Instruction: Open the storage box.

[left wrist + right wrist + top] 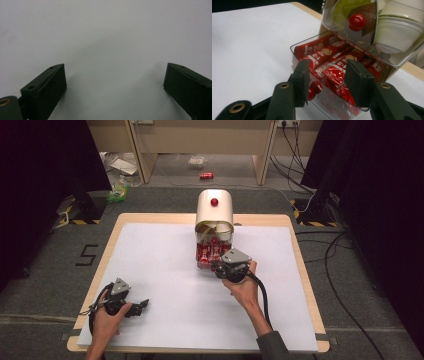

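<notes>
With our right tongs (pixel 325 75) half open over the drawer's (pixel 298 50) red packets (pixel 337 71) near the table's (pixel 150 218) far edge and our left tongs (pixel 113 82) wide and empty, next comes pinching 1 packet.

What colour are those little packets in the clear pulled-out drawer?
Red, with white lettering; the packets show best in the right gripper view, lying in the clear drawer.

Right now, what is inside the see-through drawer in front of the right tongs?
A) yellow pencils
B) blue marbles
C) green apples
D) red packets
D: in the right gripper view the clear drawer, pulled out from under the cream dispenser, is packed with red packets, just ahead of the right tongs, which are open.
</notes>
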Motion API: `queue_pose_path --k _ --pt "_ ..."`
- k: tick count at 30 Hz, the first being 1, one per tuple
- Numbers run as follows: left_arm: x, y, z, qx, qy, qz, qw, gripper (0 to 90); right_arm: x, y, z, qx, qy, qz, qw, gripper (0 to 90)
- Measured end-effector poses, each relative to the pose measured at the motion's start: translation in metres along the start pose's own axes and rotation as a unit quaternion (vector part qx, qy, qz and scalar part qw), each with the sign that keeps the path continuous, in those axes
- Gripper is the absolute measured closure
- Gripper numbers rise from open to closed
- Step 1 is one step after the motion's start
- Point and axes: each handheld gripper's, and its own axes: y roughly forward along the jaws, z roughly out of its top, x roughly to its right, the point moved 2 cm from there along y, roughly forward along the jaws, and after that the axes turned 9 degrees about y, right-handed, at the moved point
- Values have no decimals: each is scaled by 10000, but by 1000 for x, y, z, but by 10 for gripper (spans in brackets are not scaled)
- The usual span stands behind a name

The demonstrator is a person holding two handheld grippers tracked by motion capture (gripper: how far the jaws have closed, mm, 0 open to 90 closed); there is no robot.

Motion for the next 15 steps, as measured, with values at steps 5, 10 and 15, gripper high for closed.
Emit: queue_pose_path --k 5,10,15 --pt "0 0 0 -1 -1 0 10000 39 5 3 1 -60 2 82 9999 532" --pt "0 0 0 5 0 2 10000 39 5 8 -1 -184 -72 202 9996 529" --pt "0 0 0 6 1 2 10000 39 6 14 -5 -329 -97 304 9989 550"
